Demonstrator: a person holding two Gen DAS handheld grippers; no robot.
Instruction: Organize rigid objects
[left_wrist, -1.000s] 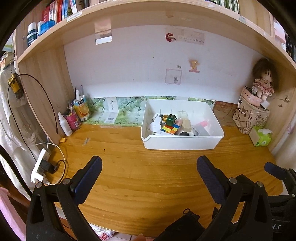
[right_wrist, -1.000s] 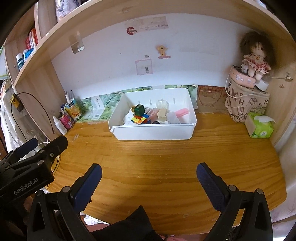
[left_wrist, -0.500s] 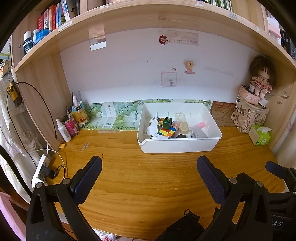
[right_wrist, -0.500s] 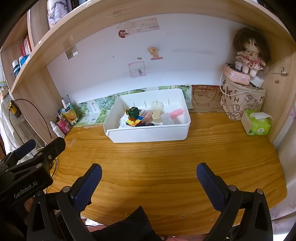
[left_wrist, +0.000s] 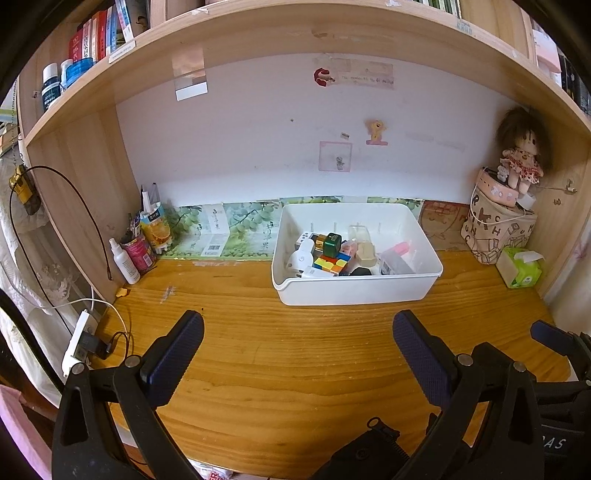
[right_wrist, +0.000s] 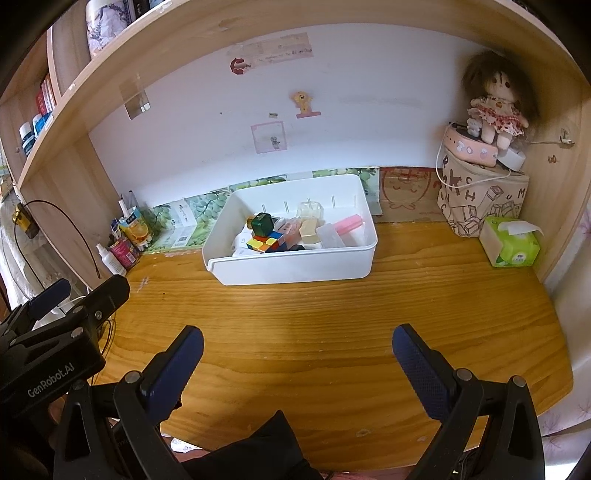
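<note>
A white plastic bin (left_wrist: 354, 291) stands at the back of the wooden desk (left_wrist: 295, 350); it also shows in the right wrist view (right_wrist: 295, 271). It holds several small rigid items: a colourful puzzle cube (left_wrist: 330, 265) (right_wrist: 264, 243), a green cube (left_wrist: 332, 242) (right_wrist: 263, 223), a white gadget (left_wrist: 301, 256), a tan block (left_wrist: 365, 251) and a pink bar (right_wrist: 349, 223). My left gripper (left_wrist: 297, 328) is open and empty above the desk's front. My right gripper (right_wrist: 297, 343) is open and empty, also well short of the bin.
A spray bottle (left_wrist: 125, 260) and cups of pens (left_wrist: 149, 236) stand at the back left. A power strip with cables (left_wrist: 79, 341) hangs off the left edge. A printed bag with a doll (right_wrist: 484, 192) and a green tissue pack (right_wrist: 511, 243) stand at the right.
Both grippers have drawn back and up from the bin, which now looks smaller and farther away. Nothing on the desk has moved. Both stay open.
</note>
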